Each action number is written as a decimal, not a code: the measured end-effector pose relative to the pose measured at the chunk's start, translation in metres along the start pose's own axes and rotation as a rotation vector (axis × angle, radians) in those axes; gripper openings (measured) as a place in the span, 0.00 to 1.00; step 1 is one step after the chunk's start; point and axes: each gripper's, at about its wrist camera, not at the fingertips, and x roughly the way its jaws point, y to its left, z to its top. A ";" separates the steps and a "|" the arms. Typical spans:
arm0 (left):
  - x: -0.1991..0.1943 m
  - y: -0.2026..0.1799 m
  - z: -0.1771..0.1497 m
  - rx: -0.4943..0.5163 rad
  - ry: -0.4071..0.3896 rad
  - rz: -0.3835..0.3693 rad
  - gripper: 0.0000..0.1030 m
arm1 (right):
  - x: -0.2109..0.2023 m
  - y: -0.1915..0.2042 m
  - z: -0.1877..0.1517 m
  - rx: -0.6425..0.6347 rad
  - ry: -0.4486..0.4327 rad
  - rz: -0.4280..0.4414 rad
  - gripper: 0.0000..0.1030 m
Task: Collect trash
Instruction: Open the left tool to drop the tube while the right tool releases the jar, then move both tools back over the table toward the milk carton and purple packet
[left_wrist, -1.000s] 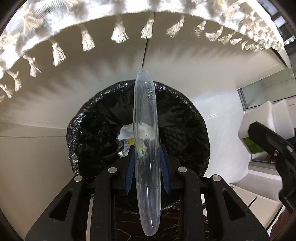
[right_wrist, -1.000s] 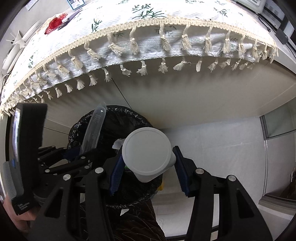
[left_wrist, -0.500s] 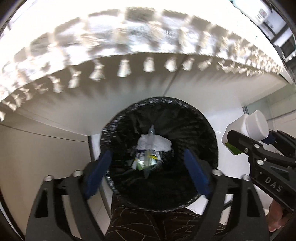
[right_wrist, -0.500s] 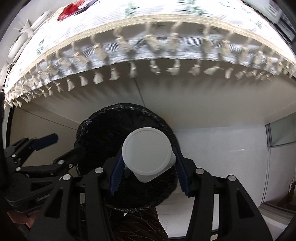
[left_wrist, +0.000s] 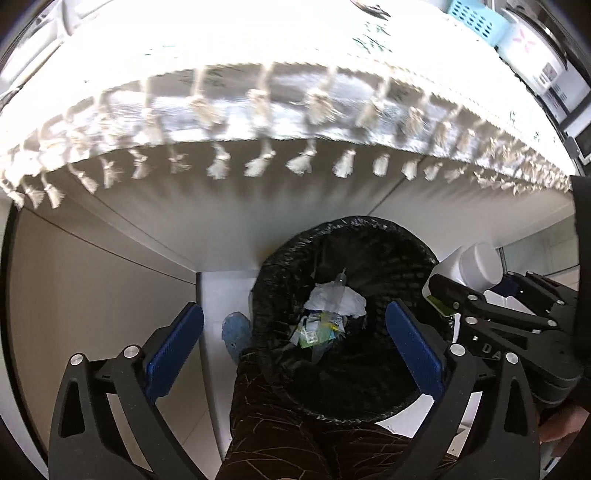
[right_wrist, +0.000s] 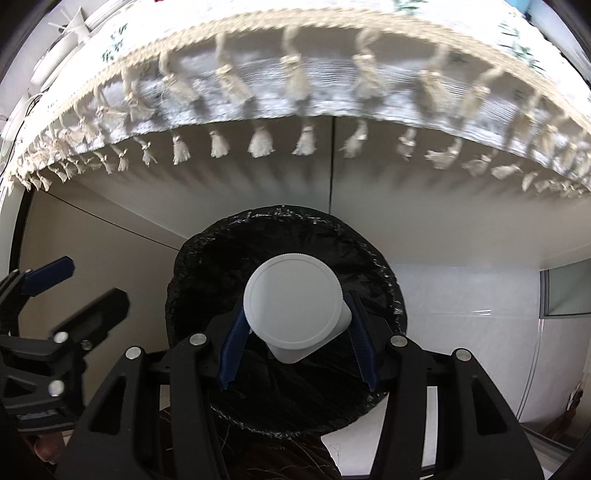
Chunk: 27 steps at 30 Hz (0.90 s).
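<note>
A black-lined trash bin (left_wrist: 413, 258) stands on the floor under the table edge. Inside lie a clear plastic tube (left_wrist: 338, 291), white crumpled paper (left_wrist: 351, 302) and green wrappers (left_wrist: 317, 330). My left gripper (left_wrist: 295, 354) is open and empty above the bin's left rim. My right gripper (right_wrist: 295, 343) is shut on a white bottle (right_wrist: 293, 304) with a round ribbed cap, held over the bin (right_wrist: 207, 258). That bottle also shows in the left wrist view (left_wrist: 476, 264), at the bin's right rim. The left gripper (right_wrist: 70, 295) shows at the left of the right wrist view.
A white tasselled tablecloth (left_wrist: 295, 110) hangs over the table edge above the bin, also in the right wrist view (right_wrist: 295, 81). A blue object (left_wrist: 234, 330) lies on the floor left of the bin. A dark patterned garment (left_wrist: 288, 424) fills the bottom centre. White floor (right_wrist: 461, 314) lies right of the bin.
My left gripper opened and dropped the clear tube into the bin, then pulled back up and left. My right gripper moved the white bottle over the bin.
</note>
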 end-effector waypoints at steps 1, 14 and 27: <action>-0.001 0.003 0.000 -0.006 0.000 0.002 0.94 | 0.002 0.001 0.001 -0.003 0.001 0.000 0.47; -0.002 0.020 0.009 -0.040 0.009 0.034 0.94 | -0.018 0.002 0.011 -0.013 -0.050 -0.033 0.79; -0.062 0.022 0.044 -0.040 -0.072 0.008 0.94 | -0.107 -0.009 0.032 0.004 -0.178 -0.045 0.92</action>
